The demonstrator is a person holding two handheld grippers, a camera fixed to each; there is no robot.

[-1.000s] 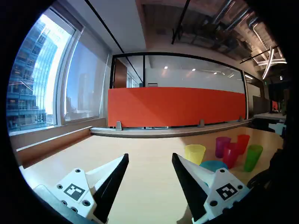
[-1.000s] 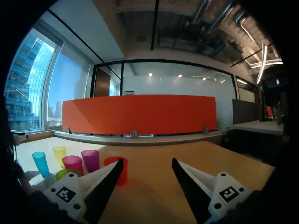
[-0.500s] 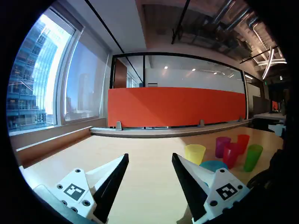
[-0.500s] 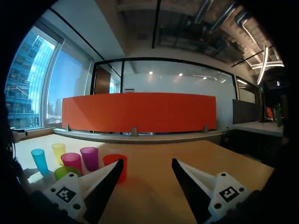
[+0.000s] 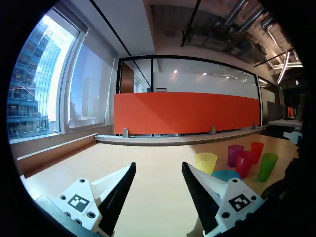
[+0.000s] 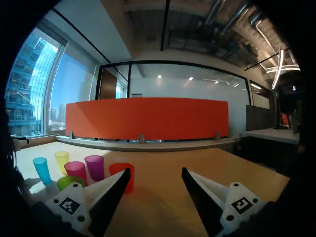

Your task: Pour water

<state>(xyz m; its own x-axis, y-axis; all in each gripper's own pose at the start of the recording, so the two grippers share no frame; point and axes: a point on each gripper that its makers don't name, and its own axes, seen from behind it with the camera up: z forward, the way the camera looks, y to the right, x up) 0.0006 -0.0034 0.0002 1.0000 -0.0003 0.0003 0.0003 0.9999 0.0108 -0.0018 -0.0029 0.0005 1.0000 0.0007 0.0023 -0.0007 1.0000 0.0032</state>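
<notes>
Several coloured plastic cups stand in a group on the wooden table [image 5: 158, 166]. In the left gripper view the yellow cup [image 5: 205, 162], purple cup [image 5: 235, 155], pink cup [image 5: 243, 164], red cup [image 5: 256, 151] and green cup [image 5: 267, 166] sit to the right, and the blue cup [image 5: 225, 174] is partly hidden behind my right finger. My left gripper [image 5: 158, 179] is open over bare table. In the right gripper view the blue cup [image 6: 41, 170], yellow cup [image 6: 62, 161], pink cup [image 6: 76, 171], purple cup [image 6: 95, 167], green cup [image 6: 68, 182] and red cup [image 6: 122, 177] stand to the left. My right gripper [image 6: 155, 182] is open, holding nothing.
An orange divider panel [image 5: 185, 112] runs along the table's far edge. Tall windows [image 5: 35, 91] line the left side. Another desk [image 6: 276, 134] stands at the right. The table surface [image 6: 197, 166] stretches ahead of the right gripper.
The right gripper view has tilted slightly, so the cups sit a little higher in it. The left gripper has not moved.
</notes>
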